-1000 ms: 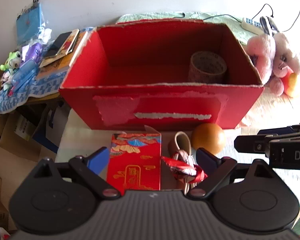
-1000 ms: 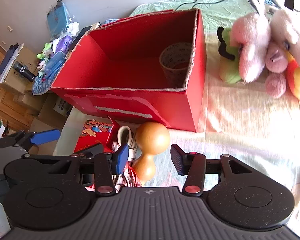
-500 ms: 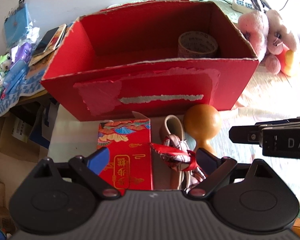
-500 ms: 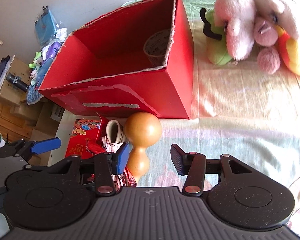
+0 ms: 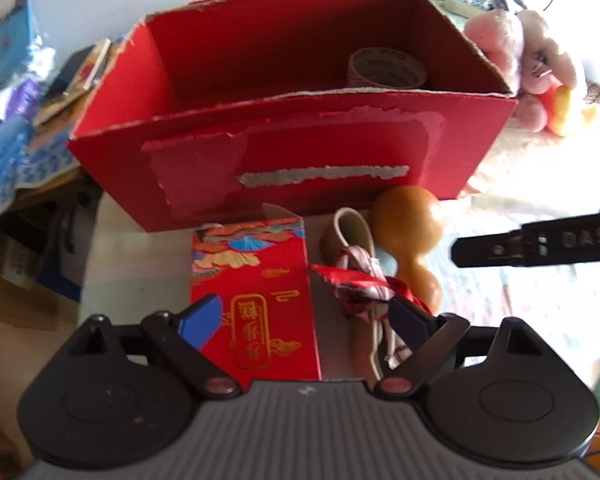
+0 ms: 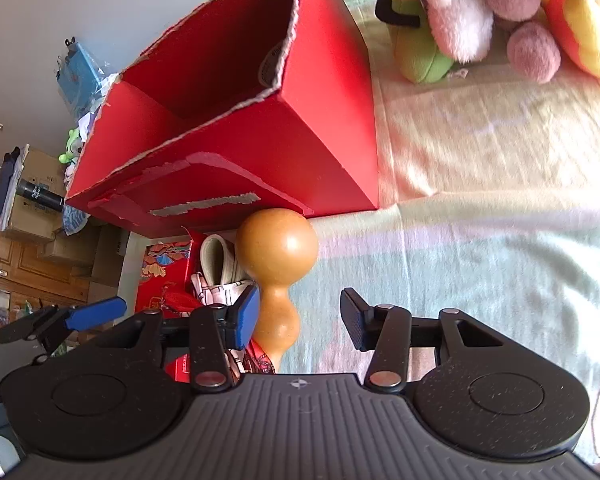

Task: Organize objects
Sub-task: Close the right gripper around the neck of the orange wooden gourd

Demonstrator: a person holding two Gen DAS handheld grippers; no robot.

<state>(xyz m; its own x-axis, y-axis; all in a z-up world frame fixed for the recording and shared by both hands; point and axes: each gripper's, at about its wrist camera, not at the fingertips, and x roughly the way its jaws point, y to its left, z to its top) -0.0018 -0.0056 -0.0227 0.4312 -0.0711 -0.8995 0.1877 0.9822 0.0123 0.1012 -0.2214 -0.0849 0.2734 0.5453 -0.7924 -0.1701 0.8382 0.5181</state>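
Bed with a pale pastel blanket (image 6: 480, 248), holding a box and loose items.

We see an open red cardboard box (image 5: 300, 168) on it, and before the box a flat red packet with gold print (image 5: 256, 300), a beige strap loop (image 5: 346, 228) and an orange-brown gourd (image 6: 278, 264), close together. Pink, green and yellow plush toys (image 6: 480, 12) lie behind, right of the box.

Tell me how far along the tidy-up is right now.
Barely started. Only a brown tape roll sits in the torn red cardboard box. Both the left claw and right claw are open, holding nothing. Left outside: the red patterned packet, orange wooden gourd and bundled white cable.
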